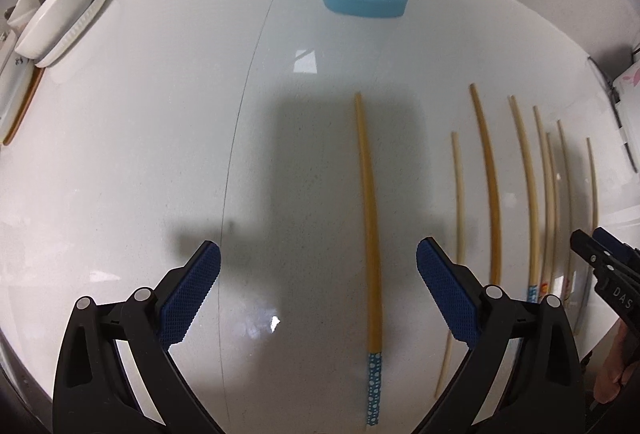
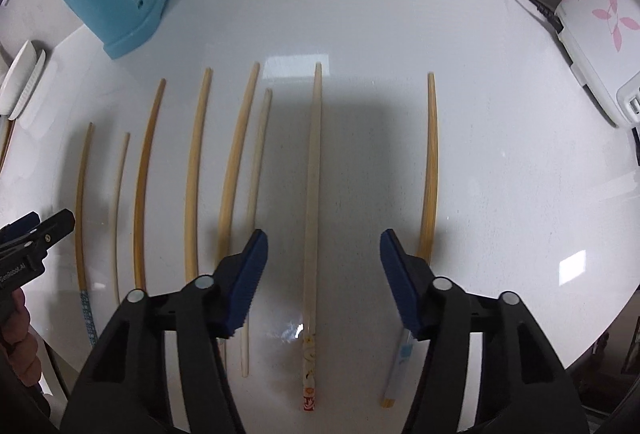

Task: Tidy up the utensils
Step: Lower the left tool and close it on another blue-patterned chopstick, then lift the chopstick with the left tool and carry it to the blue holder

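Left gripper [image 1: 318, 286]: fingers spread wide, nothing pinched; a blue-ended chopstick [image 1: 370, 234] lies between them on the counter [image 1: 120, 173], right of centre in the left wrist view.
Right gripper [image 2: 323, 274]: fingers spread, pads clear of the wood; a pale chopstick [image 2: 312, 213] with a red printed end lies between them, centre of the right wrist view.
Other chopsticks: six more in a loose row left of centre in the right wrist view, one [image 2: 430, 169] apart at the right.
Holder [image 2: 120, 1]: blue, perforated, upper left in the right wrist view; two sticks already stand in it.
Handling: likely light, stiff, thin wood or bamboo; smooth, and apt to roll or skid on the glossy counter.
Where to grip: probably across the thicker decorated end, pads square to the stick, low enough to catch it off the surface.
Risk: a pinch off-centre may flick it sideways into its neighbours.
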Demonstrator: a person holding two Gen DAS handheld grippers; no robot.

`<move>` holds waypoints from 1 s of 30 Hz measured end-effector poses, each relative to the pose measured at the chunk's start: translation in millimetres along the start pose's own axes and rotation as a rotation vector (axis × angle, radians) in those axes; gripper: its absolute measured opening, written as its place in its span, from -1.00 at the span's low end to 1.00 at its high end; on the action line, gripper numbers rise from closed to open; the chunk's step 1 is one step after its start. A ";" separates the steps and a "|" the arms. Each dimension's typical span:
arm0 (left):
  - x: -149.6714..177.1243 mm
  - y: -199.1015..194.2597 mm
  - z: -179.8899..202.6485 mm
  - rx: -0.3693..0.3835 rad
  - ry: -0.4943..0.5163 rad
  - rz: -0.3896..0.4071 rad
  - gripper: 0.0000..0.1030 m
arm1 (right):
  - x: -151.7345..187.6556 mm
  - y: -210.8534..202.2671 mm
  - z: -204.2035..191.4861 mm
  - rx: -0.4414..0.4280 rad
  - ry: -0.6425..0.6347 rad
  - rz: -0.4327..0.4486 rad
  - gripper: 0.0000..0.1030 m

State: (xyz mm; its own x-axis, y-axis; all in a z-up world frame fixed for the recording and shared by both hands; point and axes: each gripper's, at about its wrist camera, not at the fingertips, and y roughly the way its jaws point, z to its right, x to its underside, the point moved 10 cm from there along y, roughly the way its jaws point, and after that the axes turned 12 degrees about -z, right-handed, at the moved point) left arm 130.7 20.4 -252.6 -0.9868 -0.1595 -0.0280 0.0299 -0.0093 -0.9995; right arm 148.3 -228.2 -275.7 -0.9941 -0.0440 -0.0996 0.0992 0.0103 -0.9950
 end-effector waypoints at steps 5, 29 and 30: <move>5.9 4.1 -2.2 -0.019 -0.008 -0.019 0.77 | 4.7 7.3 -2.4 0.000 -0.002 -0.028 -0.25; 4.7 1.9 5.4 -0.022 0.014 -0.083 -0.87 | 6.6 12.7 -10.1 0.021 0.000 -0.070 -0.88; 4.2 1.4 5.1 -0.019 0.015 -0.081 -0.87 | 6.5 11.7 -9.6 0.020 0.001 -0.069 -0.88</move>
State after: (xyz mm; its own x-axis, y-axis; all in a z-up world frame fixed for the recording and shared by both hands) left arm 127.4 14.8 -254.0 -0.9882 -0.1438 0.0531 -0.0533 -0.0025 -0.9986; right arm 142.6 -218.7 -288.0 -0.9986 -0.0431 -0.0309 0.0314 -0.0129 -0.9994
